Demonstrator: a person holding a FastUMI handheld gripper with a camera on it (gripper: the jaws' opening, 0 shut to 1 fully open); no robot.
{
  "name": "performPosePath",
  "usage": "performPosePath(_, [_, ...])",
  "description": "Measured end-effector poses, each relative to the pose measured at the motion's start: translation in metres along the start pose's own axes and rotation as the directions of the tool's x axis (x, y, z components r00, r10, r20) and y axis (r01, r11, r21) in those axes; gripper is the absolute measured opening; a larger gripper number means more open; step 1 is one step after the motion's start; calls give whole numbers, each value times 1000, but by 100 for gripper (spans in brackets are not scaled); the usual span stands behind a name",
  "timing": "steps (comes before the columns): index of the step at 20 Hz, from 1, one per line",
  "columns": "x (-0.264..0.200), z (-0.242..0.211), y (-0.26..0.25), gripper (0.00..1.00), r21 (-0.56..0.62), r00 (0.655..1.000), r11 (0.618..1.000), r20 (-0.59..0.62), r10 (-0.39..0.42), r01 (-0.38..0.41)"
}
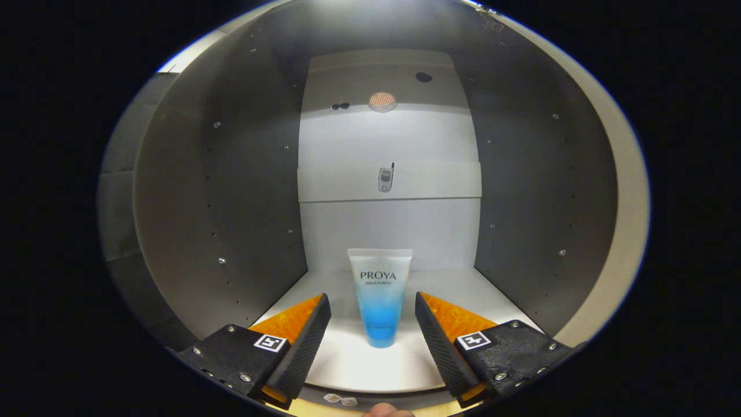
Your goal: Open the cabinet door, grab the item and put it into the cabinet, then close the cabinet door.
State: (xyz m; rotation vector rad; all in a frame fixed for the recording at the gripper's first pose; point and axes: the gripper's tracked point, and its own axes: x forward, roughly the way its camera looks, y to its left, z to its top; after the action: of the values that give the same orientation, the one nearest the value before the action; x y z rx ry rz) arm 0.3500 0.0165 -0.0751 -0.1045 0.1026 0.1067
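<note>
Fingertip of the person's hand (385, 410) peeks in right below the claw (373, 315), which is released, fingers spread wide with a gap on each side of the tube (380, 295). That tube stands upright on its cap on the cabinet (231, 202) floor, between the finger tips and touching neither. Plenty of bare floor around it, and more behind it up to the back panel. Side walls stand well apart from the tube. Higher up, a shelf (389, 184) spans the back with a small phone-like thing (385, 178) on it.
</note>
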Motion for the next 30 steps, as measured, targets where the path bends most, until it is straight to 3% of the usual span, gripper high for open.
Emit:
performPosePath(6, [-96,8,14,93,27,1000,1000,5,8,-9])
performPosePath(13, [-241,16,45,93,15,998,999,44,45,-46])
performPosePath(19, [-342,14,45,93,66,1000,998,19,25,-26])
performPosePath(24, [-407,11,2,93,54,1000,998,-12,-9,10])
performPosePath(30, [-471,17,-84,93,10,998,998,-3,-67,67])
